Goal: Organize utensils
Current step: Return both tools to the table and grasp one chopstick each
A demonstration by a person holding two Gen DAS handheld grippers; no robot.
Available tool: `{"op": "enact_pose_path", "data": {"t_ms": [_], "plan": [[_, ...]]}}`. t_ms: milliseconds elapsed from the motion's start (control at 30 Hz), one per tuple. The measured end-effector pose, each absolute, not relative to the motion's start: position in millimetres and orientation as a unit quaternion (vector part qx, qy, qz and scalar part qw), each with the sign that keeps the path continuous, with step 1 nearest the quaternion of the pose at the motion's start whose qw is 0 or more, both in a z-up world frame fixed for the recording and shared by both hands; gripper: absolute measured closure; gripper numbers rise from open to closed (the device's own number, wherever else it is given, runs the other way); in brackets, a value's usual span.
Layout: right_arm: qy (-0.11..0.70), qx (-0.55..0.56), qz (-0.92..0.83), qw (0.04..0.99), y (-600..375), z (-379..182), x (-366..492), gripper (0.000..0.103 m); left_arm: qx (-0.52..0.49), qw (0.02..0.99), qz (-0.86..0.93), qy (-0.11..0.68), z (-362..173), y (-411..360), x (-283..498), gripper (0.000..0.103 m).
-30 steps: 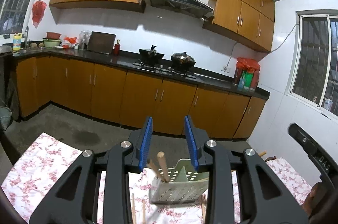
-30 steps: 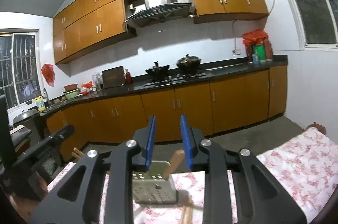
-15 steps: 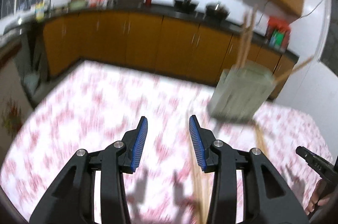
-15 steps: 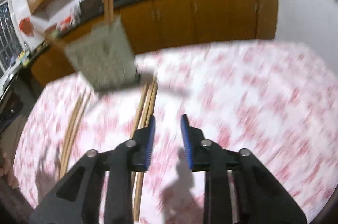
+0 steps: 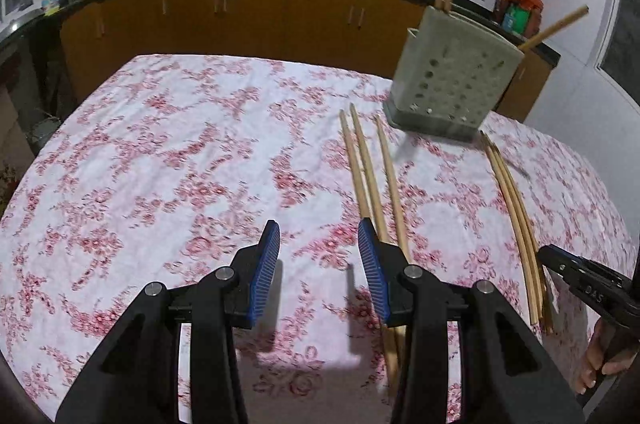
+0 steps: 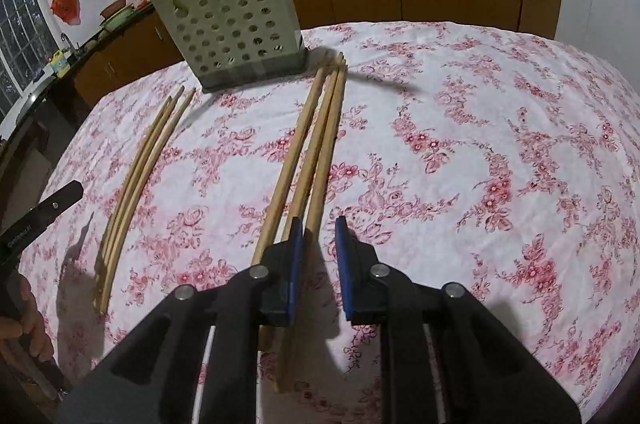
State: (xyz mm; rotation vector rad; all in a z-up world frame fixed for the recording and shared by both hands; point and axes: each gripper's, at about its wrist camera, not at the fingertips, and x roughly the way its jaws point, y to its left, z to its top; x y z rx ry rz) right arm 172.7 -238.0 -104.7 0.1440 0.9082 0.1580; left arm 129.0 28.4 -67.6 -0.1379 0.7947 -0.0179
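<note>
Chopsticks [image 6: 316, 143] lie in two bundles before the perforated holder [image 6: 232, 23]. Left gripper [image 5: 319, 260] gapes wide, empty — right gripper [image 6: 316, 244] narrowly parted, gripping nothing.

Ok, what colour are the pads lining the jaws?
Blue, ribbed pads on black jaws, clearest in the left wrist view.

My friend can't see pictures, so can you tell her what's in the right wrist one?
Open blue-padded tongs hover over three long wooden chopsticks on a floral tablecloth. Behind stands a grey holed utensil holder; three more chopsticks lie left.
</note>
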Motion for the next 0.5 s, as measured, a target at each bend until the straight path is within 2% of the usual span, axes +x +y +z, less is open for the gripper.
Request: {"op": "enact_pose_path", "data": {"t_ms": [200,267,500], "plan": [[0.438,0.058,0.078,0.893,-236,-105,173,0.088,-0.064,0.916,-0.021,0.395,-73,20,130,0.061],[0.435,0.044,0.073,0.896,-234,-105,172,0.093,-0.064,0.914,-0.025,0.4,-75,18,131,0.061],[0.431,0.058,0.038,0.9,-252,-105,176,0.095,-0.056,0.907,-0.042,0.416,-83,9,133,0.073]]}}
